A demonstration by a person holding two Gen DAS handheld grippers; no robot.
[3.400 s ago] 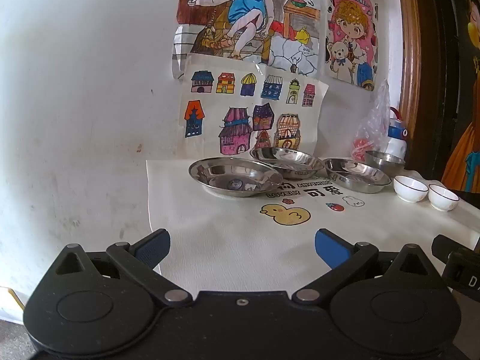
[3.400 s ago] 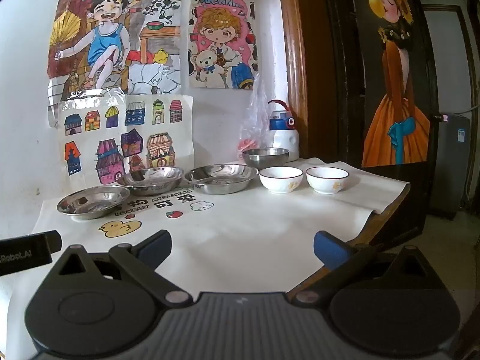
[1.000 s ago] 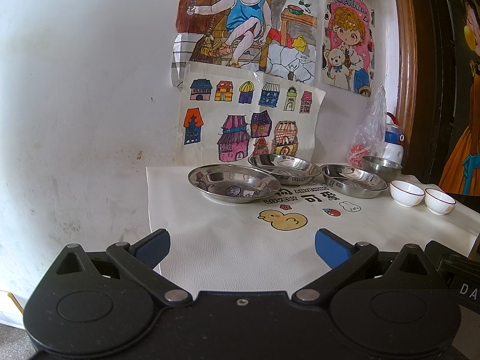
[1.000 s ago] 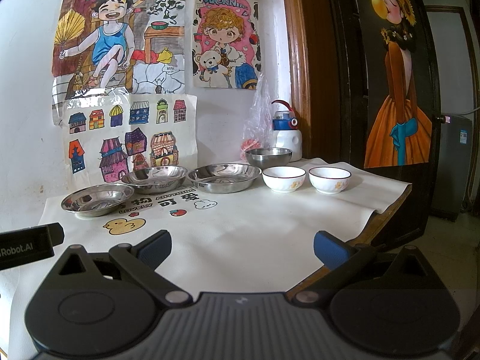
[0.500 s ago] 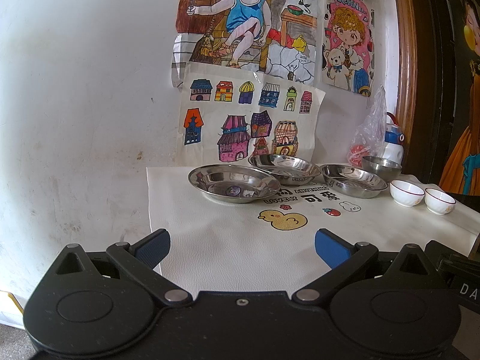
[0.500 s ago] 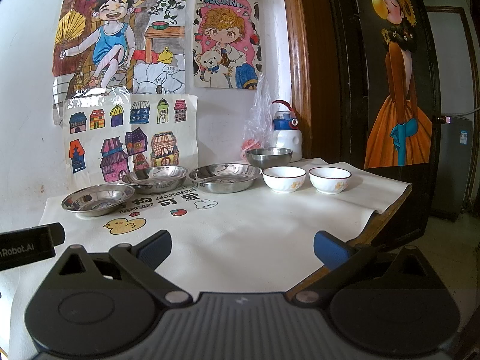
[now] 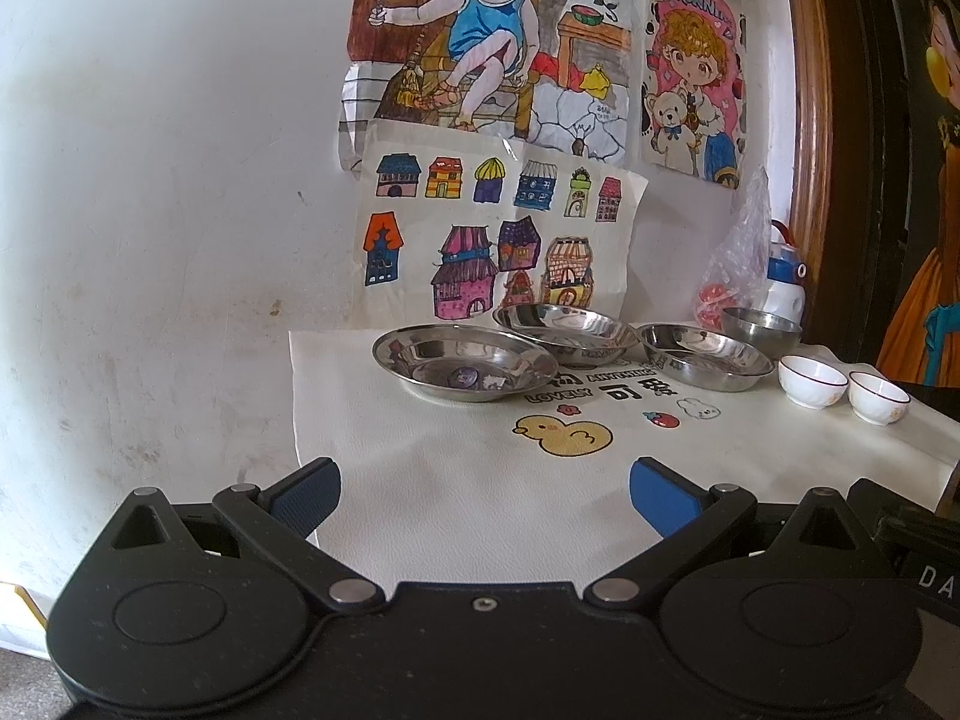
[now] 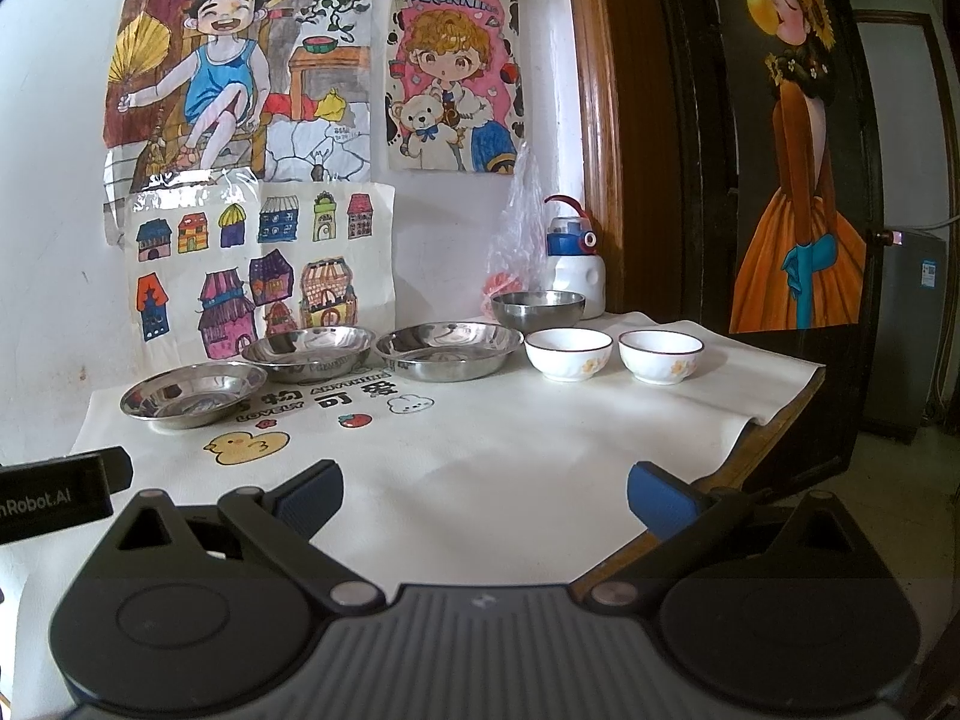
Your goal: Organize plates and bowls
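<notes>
Three steel plates stand in a row at the back of the table: a left plate, a middle plate and a right plate. A steel bowl sits behind two white bowls. My left gripper and right gripper are open and empty, held over the table's near edge, well short of the dishes.
A white cloth with a duck print covers the table. A white bottle and a plastic bag stand at the back by the wall. The table's right edge drops off beside a dark door.
Both grippers have pulled back slightly since 3.4 s ago and hardly move in the last second. Both stay open. The dishes have not moved.
</notes>
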